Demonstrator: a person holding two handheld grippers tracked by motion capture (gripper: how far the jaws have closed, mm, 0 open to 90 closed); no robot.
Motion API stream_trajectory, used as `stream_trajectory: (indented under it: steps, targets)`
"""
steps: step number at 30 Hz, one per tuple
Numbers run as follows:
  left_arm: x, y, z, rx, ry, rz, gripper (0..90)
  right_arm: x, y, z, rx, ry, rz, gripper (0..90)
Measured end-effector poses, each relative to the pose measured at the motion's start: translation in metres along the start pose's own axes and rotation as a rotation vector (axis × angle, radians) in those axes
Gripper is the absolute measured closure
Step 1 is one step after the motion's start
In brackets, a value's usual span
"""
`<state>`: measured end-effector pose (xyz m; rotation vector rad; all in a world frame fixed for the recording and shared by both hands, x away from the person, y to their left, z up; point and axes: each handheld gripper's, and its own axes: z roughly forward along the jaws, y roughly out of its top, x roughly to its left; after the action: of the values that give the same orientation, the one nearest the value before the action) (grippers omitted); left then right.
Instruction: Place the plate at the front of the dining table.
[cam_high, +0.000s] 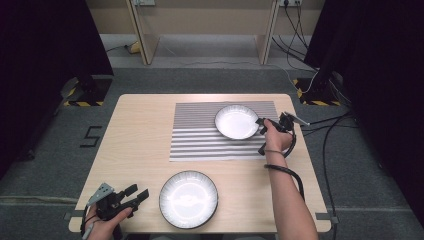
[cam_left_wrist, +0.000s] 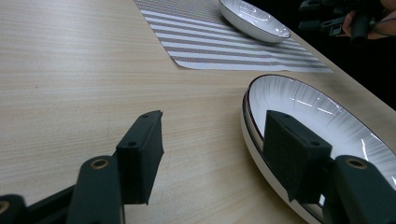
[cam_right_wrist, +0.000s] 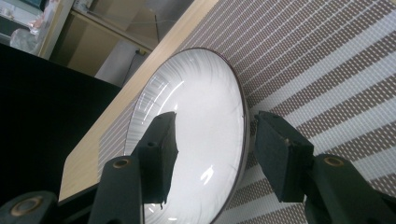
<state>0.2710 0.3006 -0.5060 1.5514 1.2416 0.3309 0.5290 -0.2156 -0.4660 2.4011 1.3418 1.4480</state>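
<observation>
A small white plate (cam_high: 235, 121) with a dark rim lies on the striped placemat (cam_high: 200, 135). My right gripper (cam_high: 261, 125) is at its right rim. In the right gripper view my right gripper (cam_right_wrist: 215, 154) is open and straddles the rim of that plate (cam_right_wrist: 196, 107), one pad over the inside and one over the placemat (cam_right_wrist: 327, 60). A larger white plate (cam_high: 188, 198) sits near the front edge. My left gripper (cam_high: 140, 192) is open just left of it. In the left gripper view its right jaw is by the rim of the large plate (cam_left_wrist: 327, 121), with nothing between the jaws of the left gripper (cam_left_wrist: 217, 156).
The wooden table (cam_high: 140, 130) has bare surface on its left half. Cables (cam_high: 330, 130) trail off the right side onto the floor. Black stands (cam_high: 82, 90) flank the table's far corners.
</observation>
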Motion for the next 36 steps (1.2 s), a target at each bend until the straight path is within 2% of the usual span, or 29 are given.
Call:
stream_trajectory:
  steps: [9,23,29,36]
  targets:
    - [0.0,0.0,0.001,0.005,-0.001,-0.001,37.5,-0.007,-0.009,-0.009,0.013,0.005,-0.024,48.0]
    - [-0.003,0.0,0.0,0.004,-0.007,0.0,37.4,-0.015,-0.023,-0.025,0.012,0.047,-0.013,47.6]
    - [0.0,0.004,0.0,-0.009,-0.001,-0.004,37.3,-0.018,-0.022,-0.032,0.019,0.045,-0.011,47.5]
    - [0.001,0.001,-0.002,-0.003,0.0,-0.008,37.3,-0.025,-0.026,-0.04,0.011,0.051,-0.009,47.4]
